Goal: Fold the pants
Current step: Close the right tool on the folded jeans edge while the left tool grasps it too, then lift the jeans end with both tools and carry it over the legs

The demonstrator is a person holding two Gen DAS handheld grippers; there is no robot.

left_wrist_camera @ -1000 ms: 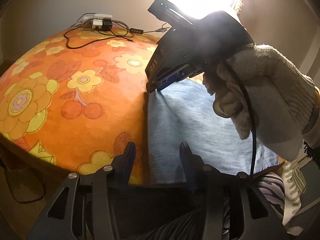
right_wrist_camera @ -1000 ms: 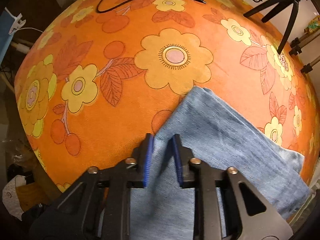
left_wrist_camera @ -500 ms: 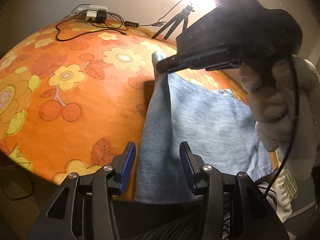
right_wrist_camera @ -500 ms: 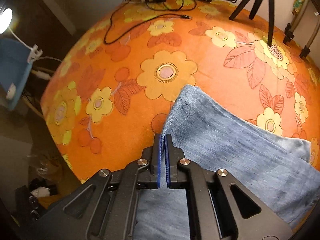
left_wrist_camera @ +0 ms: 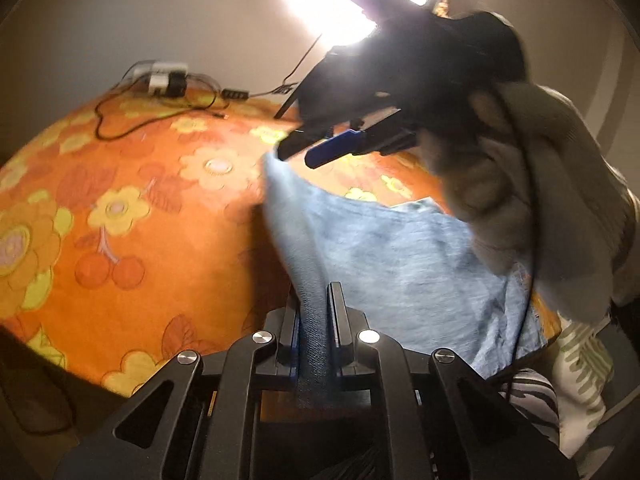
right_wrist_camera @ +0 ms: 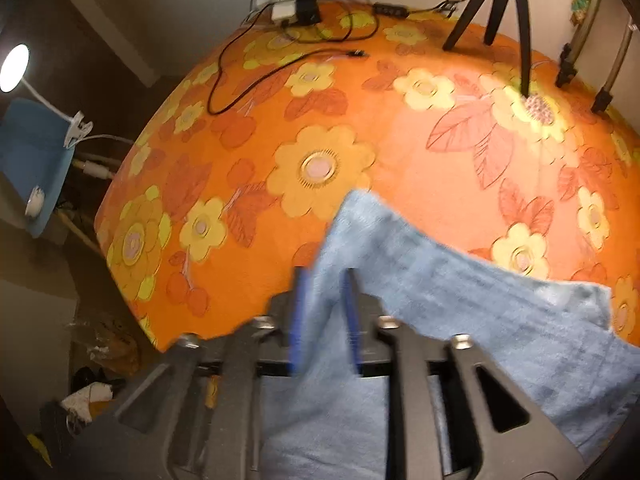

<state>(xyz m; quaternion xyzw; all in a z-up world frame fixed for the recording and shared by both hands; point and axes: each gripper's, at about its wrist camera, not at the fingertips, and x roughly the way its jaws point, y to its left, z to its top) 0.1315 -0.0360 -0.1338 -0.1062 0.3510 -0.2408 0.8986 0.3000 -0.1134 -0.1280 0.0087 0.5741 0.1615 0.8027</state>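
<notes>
Light blue denim pants (left_wrist_camera: 400, 256) lie on the orange flowered tablecloth (left_wrist_camera: 120, 200), with the near left edge lifted. My left gripper (left_wrist_camera: 316, 308) is shut on that folded edge. My right gripper (right_wrist_camera: 324, 292) has its jaws parted around the cloth (right_wrist_camera: 460, 312), with fabric between them; it also shows raised above the far corner in the left wrist view (left_wrist_camera: 320, 152), held by a gloved hand (left_wrist_camera: 540, 208).
A power strip with cables (right_wrist_camera: 296, 4) lies at the table's far edge. A black tripod (right_wrist_camera: 504, 12) stands at the far right. A clip lamp and a blue chair (right_wrist_camera: 32, 160) stand off the table's left side.
My left gripper has closed on the pants' near edge. My right gripper, shut on the cloth half a second ago, has its jaws parted now and has risen.
</notes>
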